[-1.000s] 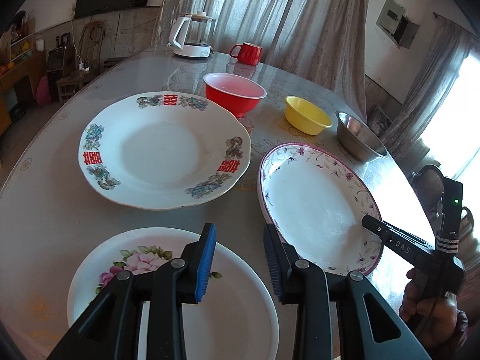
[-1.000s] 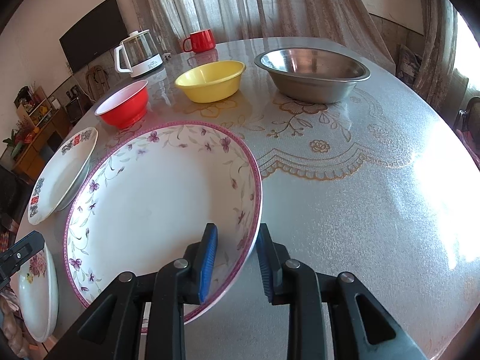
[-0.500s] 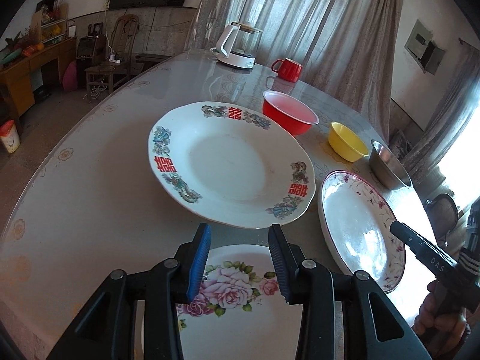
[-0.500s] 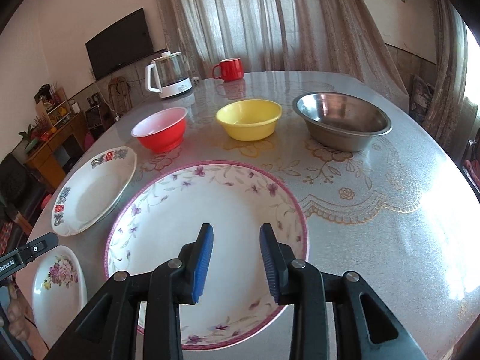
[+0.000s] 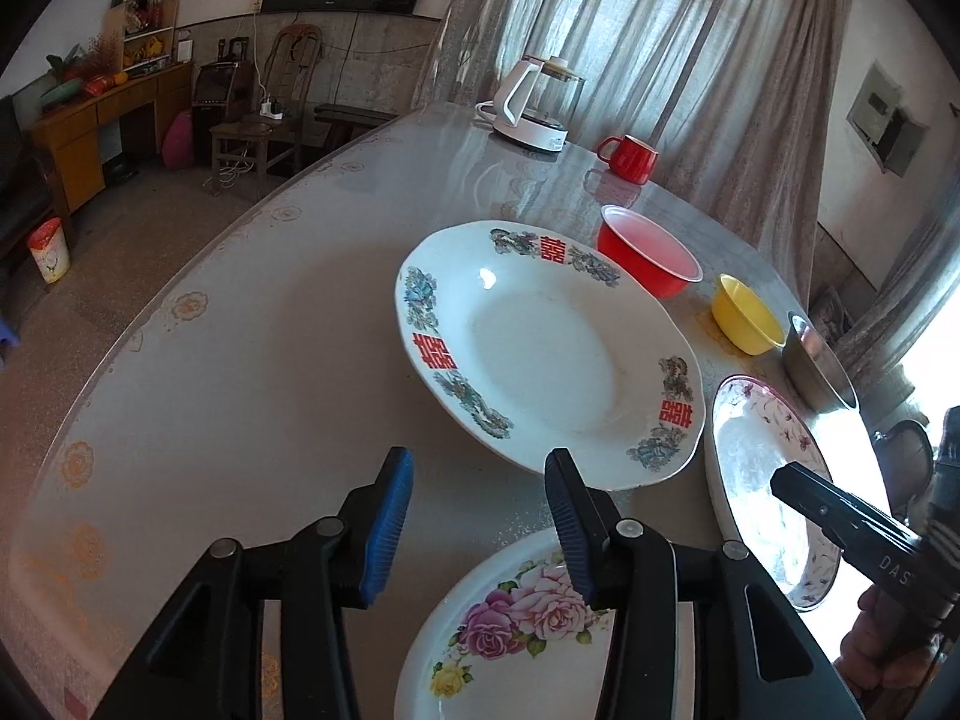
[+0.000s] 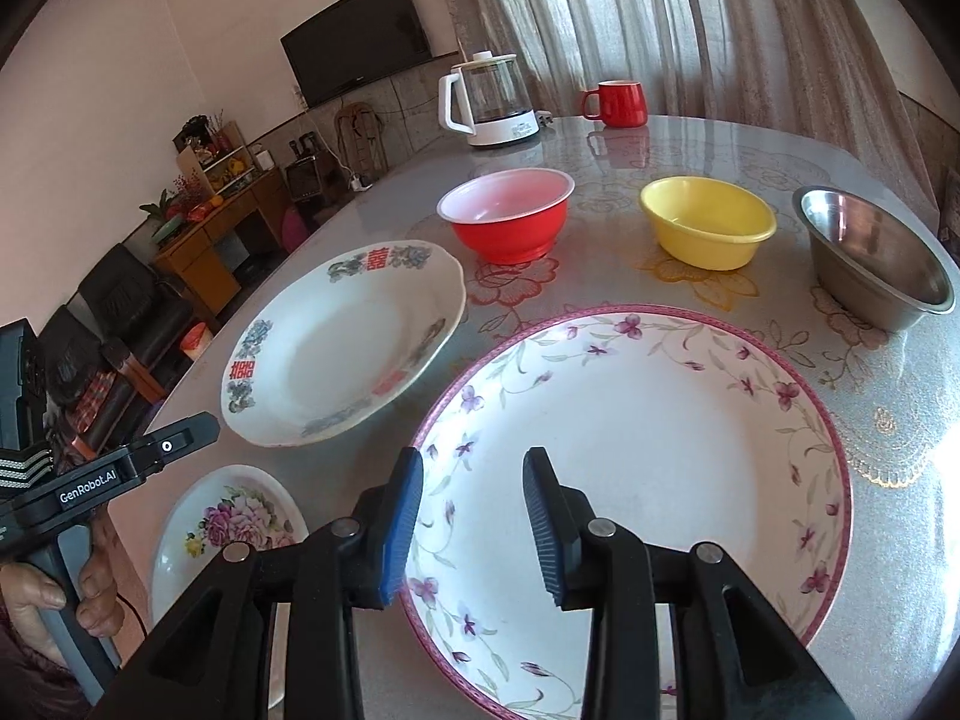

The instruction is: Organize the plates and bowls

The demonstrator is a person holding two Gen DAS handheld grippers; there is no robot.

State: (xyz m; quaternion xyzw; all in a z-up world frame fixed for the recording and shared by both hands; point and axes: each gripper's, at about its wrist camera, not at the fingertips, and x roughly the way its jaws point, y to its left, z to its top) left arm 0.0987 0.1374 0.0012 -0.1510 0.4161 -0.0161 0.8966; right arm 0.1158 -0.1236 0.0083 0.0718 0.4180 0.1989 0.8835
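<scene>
I hold two black plastic grippers with ribbed blue pads over a round table [image 6: 900,396] whose glossy grey top carries printed floral and lace patterns. My left gripper [image 5: 477,519] hangs above bare tabletop with its right finger over the rim of the small plate; its jaws are opening and nothing is between them. My right gripper [image 6: 471,525] hangs over the near part of the largest plate; its jaws are opening too, with the plate beneath them but no pad pressing on it.

Three glazed white plates lie on the table. The small round plate with pink roses [image 5: 516,630] lies nearest my left hand [image 6: 42,606]. The scalloped shallow plate with red double-happiness characters and blue-green flowers [image 5: 540,342] lies just beyond it. The wide deep plate with a magenta rim and purple sprigs [image 6: 648,456] lies to its right, close to both others.

Three bowls stand in a row behind the plates, apart from each other: a red plastic bowl with a pale inside [image 6: 507,216], a yellow plastic bowl [image 6: 708,222], and a shiny stainless steel bowl [image 6: 876,258].

Farther back stand one glass kettle on a white base [image 6: 492,99] and one red mug [image 6: 618,103].
</scene>
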